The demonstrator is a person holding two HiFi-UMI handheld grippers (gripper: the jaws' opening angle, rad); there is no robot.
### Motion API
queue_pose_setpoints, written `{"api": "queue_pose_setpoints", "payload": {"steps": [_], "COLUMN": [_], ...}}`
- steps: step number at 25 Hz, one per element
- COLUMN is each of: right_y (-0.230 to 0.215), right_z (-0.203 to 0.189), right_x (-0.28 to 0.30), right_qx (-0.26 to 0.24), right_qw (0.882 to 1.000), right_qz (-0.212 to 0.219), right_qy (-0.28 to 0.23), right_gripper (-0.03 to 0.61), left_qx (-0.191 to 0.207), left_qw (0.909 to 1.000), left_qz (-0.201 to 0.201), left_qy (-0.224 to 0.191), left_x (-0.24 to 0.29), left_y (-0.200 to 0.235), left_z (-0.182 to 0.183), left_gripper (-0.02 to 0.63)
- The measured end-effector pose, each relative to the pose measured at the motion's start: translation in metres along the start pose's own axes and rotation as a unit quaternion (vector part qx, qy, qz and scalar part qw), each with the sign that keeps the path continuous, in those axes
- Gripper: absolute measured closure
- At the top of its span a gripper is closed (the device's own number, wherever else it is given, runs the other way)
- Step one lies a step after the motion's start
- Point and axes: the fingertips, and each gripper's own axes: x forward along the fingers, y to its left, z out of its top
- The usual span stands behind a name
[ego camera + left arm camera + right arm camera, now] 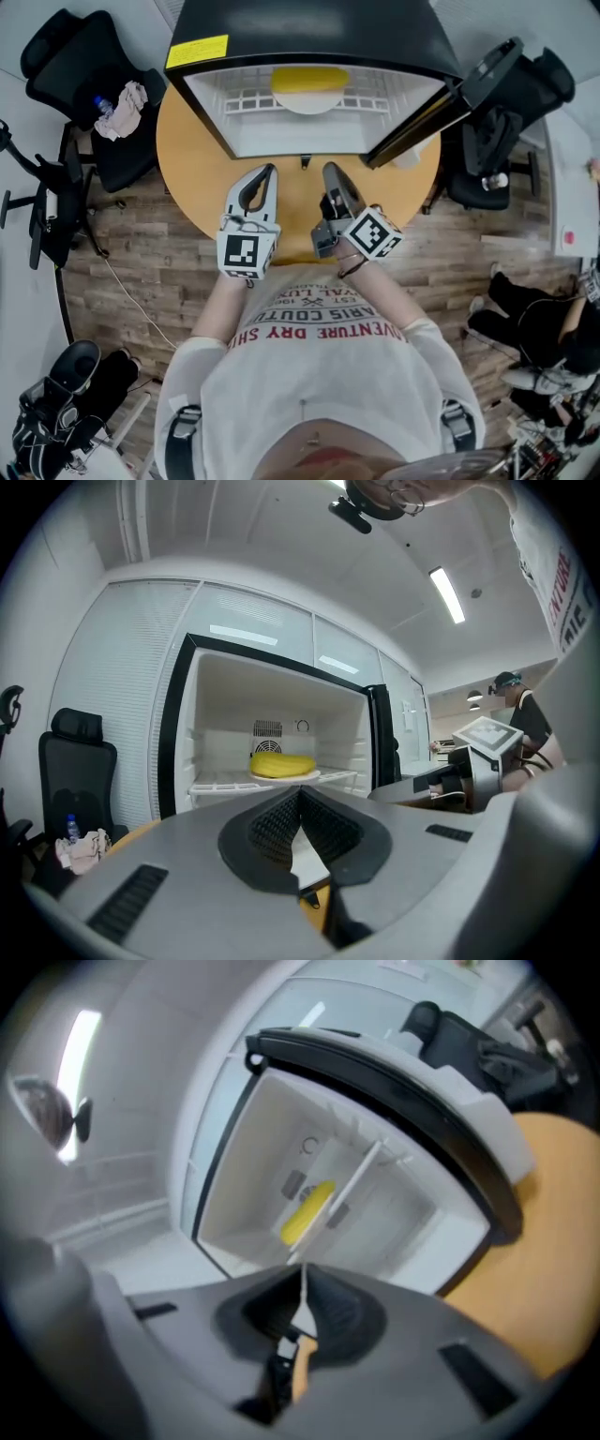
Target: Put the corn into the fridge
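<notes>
Left gripper [268,171] and right gripper [330,171]: jaws together, empty. Corn [309,79] shelved, top centre; the upper-right fridge door [441,105] is best pushed squarely shut.

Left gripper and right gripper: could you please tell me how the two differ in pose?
The left gripper is held level: its view shows the fridge upright. The right gripper is rolled: its view shows the fridge tilted. The left marker cube faces the head camera squarely; the right marker cube sits cornerwise. Both grippers are shut, empty, and point at the open fridge, where the corn lies on a plate.
</notes>
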Motion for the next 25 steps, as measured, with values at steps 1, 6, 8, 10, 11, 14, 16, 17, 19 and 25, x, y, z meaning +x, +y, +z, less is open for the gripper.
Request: {"api": "queue_pose_setpoints", "payload": {"steps": [1, 6, 8, 10, 11, 14, 16, 17, 19, 25], "right_y": [0.0, 0.02, 0.033, 0.043, 0.046, 0.053, 0.054, 0.054, 0.054, 0.064], "right_z": [0.002, 0.014, 0.016, 0.015, 0.013, 0.009, 0.006, 0.006, 0.006, -0.004], "right_x": [-0.006, -0.022, -0.026, -0.029, -0.03, -0.033, -0.034, -0.034, -0.035, -0.038], "right_qx": [-0.033, -0.273, -0.366, -0.411, -0.424, -0.467, -0.487, -0.487, -0.487, -0.505], "right_qw": [0.999, 0.961, 0.93, 0.911, 0.905, 0.883, 0.872, 0.872, 0.872, 0.86], "right_qz": [-0.004, 0.007, 0.018, 0.031, 0.036, 0.043, 0.045, 0.045, 0.046, 0.062], "right_qy": [0.005, 0.028, 0.029, 0.024, 0.022, 0.026, 0.029, 0.029, 0.027, 0.038], "right_gripper": [0.54, 0.54, 0.54, 0.54, 0.54, 0.54, 0.54, 0.54, 0.54, 0.548], "left_qx": [0.0, 0.002, 0.007, 0.013, 0.016, 0.025, 0.034, 0.036, 0.037, 0.035], "left_qw": [1.0, 0.9999, 0.9997, 0.9996, 0.9996, 0.9994, 0.9992, 0.9992, 0.9993, 0.9993], "left_qz": [0.001, -0.002, -0.008, -0.016, -0.019, -0.023, -0.02, -0.016, -0.008, 0.002], "left_qy": [0.002, 0.016, 0.02, 0.019, 0.016, 0.004, 0.001, 0.002, 0.007, 0.008], "left_x": [-0.001, -0.004, -0.004, -0.005, -0.006, -0.011, -0.013, -0.015, -0.017, -0.025], "left_y": [-0.004, -0.024, -0.031, -0.036, -0.039, -0.044, -0.045, -0.044, -0.043, -0.04], "left_z": [0.0, -0.002, -0.001, 0.002, 0.004, 0.011, 0.014, 0.013, 0.012, 0.012], "left_gripper": [0.584, 0.584, 0.584, 0.584, 0.584, 0.584, 0.584, 0.584, 0.584, 0.584]}}
